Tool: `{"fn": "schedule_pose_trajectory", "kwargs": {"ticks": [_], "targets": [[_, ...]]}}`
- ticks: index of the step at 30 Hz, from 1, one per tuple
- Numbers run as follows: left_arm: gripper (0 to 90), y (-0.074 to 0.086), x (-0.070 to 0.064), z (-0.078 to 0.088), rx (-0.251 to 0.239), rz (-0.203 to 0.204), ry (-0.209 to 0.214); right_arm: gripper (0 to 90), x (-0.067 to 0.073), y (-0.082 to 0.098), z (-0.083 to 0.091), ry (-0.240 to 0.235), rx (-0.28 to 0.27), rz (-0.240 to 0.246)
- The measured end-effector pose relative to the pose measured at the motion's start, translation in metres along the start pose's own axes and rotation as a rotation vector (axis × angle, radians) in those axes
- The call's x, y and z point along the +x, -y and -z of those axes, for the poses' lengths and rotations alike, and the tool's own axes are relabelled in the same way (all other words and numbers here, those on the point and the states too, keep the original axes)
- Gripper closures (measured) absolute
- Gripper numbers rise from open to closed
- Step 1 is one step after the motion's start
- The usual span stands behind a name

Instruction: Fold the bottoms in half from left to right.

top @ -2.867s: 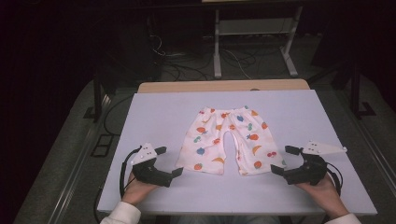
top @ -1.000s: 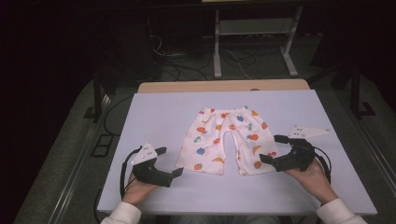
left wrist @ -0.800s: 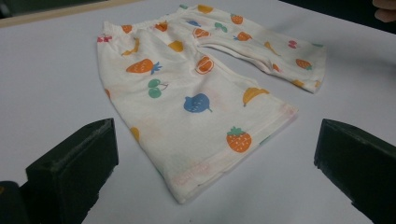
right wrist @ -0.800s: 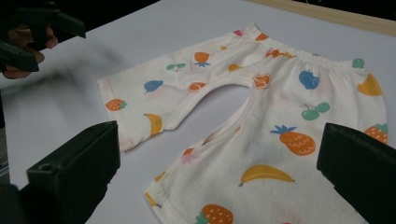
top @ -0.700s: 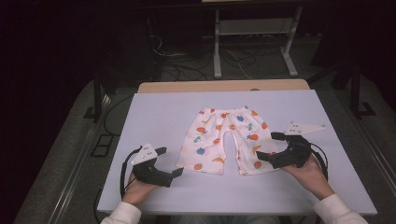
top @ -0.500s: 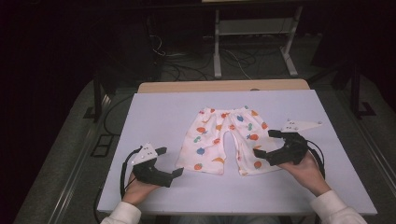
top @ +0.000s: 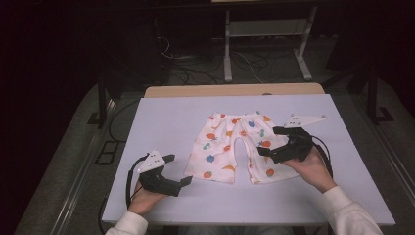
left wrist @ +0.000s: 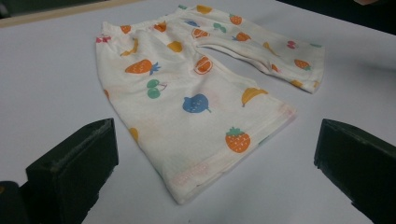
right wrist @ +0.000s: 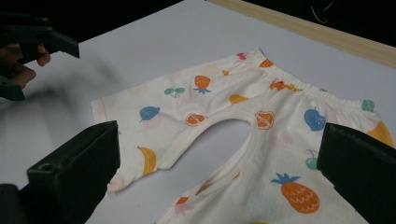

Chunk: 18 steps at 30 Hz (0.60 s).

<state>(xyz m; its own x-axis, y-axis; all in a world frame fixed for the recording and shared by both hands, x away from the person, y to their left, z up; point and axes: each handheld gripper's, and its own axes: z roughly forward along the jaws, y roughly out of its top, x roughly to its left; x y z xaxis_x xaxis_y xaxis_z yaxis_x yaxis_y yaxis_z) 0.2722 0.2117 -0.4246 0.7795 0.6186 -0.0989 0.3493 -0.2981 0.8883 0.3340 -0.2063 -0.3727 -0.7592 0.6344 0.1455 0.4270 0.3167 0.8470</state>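
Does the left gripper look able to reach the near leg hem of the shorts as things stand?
Probably yes: the left gripper is open, and bare table lies between it and the shorts.

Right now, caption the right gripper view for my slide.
Open right gripper poised over fruit-print shorts spread flat on the white table.

Dark room, white table [top: 171,117], cabled floor [top: 195,68]

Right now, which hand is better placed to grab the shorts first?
The right. Its tongs are open and already over the shorts, at the leg on that side. The left tongs, also open, rest on the table beside the other leg, not touching it.
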Motion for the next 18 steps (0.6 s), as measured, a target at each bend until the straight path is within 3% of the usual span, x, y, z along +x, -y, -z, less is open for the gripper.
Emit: {"fn": "schedule_pose_trajectory", "kwargs": {"ticks": [18], "targets": [[0.0,0.0,0.0,0.0,0.002,0.0,0.004,0.0,-0.016,-0.02,-0.023,0.023,0.007,-0.013]]}}
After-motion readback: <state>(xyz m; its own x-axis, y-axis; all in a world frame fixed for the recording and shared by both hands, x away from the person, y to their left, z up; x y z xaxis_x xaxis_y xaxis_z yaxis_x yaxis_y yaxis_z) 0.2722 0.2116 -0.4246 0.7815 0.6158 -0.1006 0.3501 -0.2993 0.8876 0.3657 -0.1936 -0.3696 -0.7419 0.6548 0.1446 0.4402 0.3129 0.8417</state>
